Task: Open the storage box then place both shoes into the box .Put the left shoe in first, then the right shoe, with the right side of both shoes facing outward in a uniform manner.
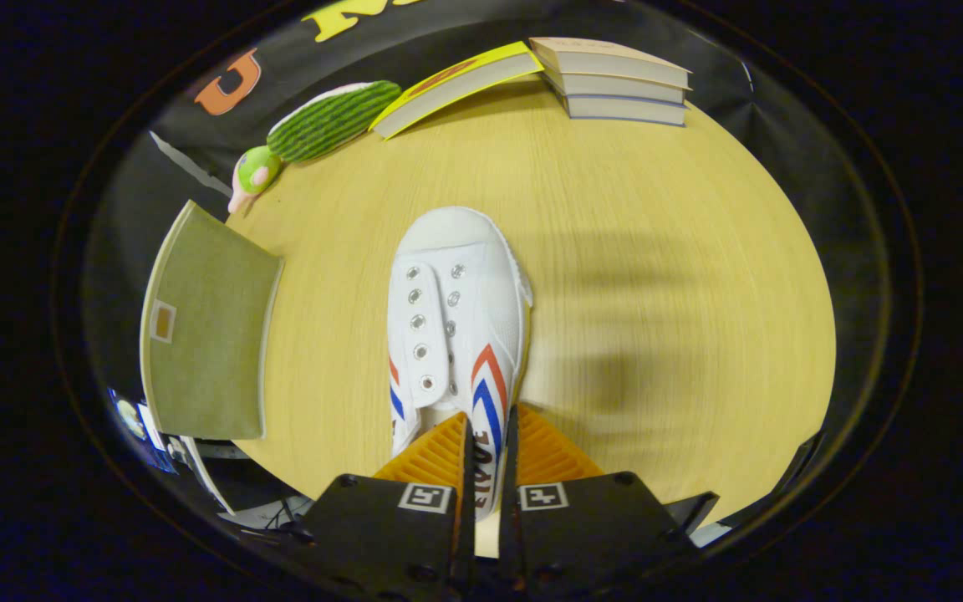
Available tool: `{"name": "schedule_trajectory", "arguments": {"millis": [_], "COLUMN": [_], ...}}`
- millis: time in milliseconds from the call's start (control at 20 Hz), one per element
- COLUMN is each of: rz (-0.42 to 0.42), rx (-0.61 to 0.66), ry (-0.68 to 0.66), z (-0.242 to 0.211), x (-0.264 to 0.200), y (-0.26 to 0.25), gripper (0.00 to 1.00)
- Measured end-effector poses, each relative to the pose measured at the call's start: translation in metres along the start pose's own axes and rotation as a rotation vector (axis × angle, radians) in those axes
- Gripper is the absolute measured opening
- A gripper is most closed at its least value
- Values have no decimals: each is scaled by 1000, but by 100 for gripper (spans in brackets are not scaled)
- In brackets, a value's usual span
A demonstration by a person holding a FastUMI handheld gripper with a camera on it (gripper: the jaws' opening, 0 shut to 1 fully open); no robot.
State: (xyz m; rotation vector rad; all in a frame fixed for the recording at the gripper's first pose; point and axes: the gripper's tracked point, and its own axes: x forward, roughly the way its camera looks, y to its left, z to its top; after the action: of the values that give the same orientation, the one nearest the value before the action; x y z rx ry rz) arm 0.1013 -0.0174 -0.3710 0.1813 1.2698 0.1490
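In the gripper view, the hand-held gripper (486, 456) shows its two ridged orange fingers (435, 456) drawn close together, with the side wall of a white canvas shoe with red and blue chevron stripes (456, 322) pinched in the narrow gap between them. Both pads press on that thin wall near the shoe's opening, so the hand-held gripper is clamped on the shoe at its heel end. The shoe stretches away from the fingers with its rounded white toe cap pointing toward the far edge of the light wood-grain worktop (682, 276). Its eyelets carry no laces, and the tongue lies slightly off to one side. A soft shadow falls on the worktop beside the shoe and beyond the right finger.

At the left edge of the worktop, well apart from the shoe, stands an olive-green fabric storage box with a pale trim and a small orange label (210, 334); whether it is open cannot be told from this angle. Near the far left corner lies a green striped plush toy shaped like a watermelon slice, with a small light-green and pink end piece (323, 125). Just beside it a yellow-covered book (456, 84) lies tilted, one end propped on a stack of three pale books (615, 79) at the far edge.
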Motion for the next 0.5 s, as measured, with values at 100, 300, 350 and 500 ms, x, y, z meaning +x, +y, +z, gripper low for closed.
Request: {"name": "schedule_trajectory", "arguments": {"millis": [100, 300, 350, 500], "rz": [9, 40, 60, 92], "rx": [12, 63, 83, 114], "ry": [-11, -19, -15, -38], "z": [1, -4, -7, -8], "x": [-2, -13, -20, -44], "y": [1, 8, 15, 38], "gripper": [7, 6, 6, 6]}}
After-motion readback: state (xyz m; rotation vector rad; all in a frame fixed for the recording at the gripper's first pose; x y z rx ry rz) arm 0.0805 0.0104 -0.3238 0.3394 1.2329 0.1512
